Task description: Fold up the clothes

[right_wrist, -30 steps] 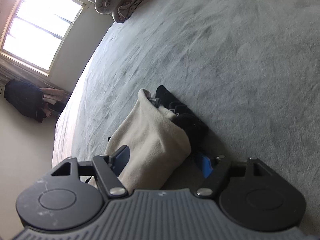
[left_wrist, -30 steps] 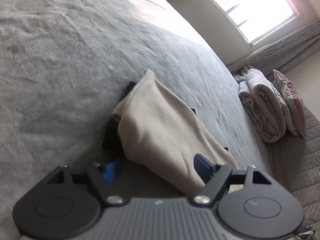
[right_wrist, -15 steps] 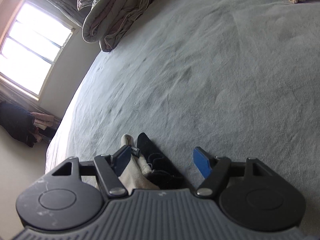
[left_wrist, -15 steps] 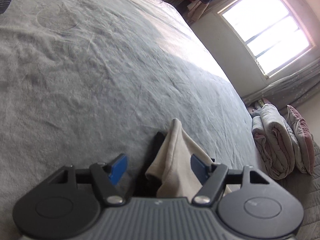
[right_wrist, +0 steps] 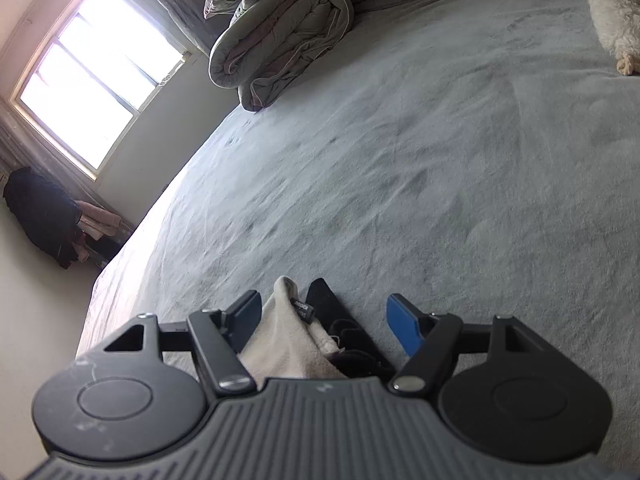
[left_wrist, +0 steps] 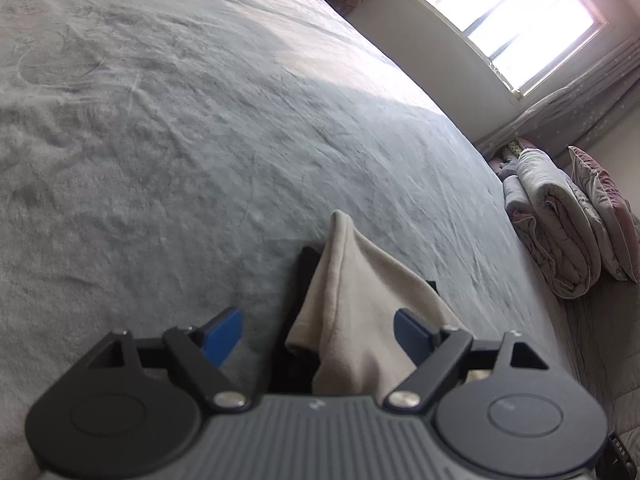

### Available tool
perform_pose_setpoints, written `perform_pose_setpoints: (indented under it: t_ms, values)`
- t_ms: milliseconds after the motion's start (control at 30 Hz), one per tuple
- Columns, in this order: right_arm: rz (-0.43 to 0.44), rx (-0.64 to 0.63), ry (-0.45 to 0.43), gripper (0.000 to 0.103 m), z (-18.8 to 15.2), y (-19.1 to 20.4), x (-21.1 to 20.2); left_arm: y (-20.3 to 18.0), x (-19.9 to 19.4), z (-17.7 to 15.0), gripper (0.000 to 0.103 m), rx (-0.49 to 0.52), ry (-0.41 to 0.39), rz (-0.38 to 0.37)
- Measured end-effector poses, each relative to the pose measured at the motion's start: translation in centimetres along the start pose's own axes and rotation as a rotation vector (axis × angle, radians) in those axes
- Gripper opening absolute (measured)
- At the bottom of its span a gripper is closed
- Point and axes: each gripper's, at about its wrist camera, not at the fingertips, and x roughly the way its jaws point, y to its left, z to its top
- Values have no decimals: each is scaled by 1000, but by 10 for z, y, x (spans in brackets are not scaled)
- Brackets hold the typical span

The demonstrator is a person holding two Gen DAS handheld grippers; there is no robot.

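No legible text anywhere.

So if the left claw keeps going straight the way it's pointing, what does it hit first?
Most likely the cream garment, which already lies between the opening jaws of the left claw, with a black garment just beside it. Past them comes the grey bedspread; depth is hard to judge.

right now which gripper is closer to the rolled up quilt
Right, probably: the quilt looms large ahead of the right gripper. From the left gripper, jaws opening around the cream cloth, it sits smaller, far off to the right.
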Motion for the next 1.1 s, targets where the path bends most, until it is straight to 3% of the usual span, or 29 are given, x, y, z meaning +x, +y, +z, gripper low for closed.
perform_pose_setpoints:
  t_ms: [267,600,1100]
  values:
    - [28,-167,-43,73,-4,20,4,7,-7,8,84,42,-44,51]
    - [84,-387,-32,73,-24,47,14,10,-1,12,84,129,-3,42]
    - [153,-519,21,73,-46,67,26,15,3,26,81,79,47,11]
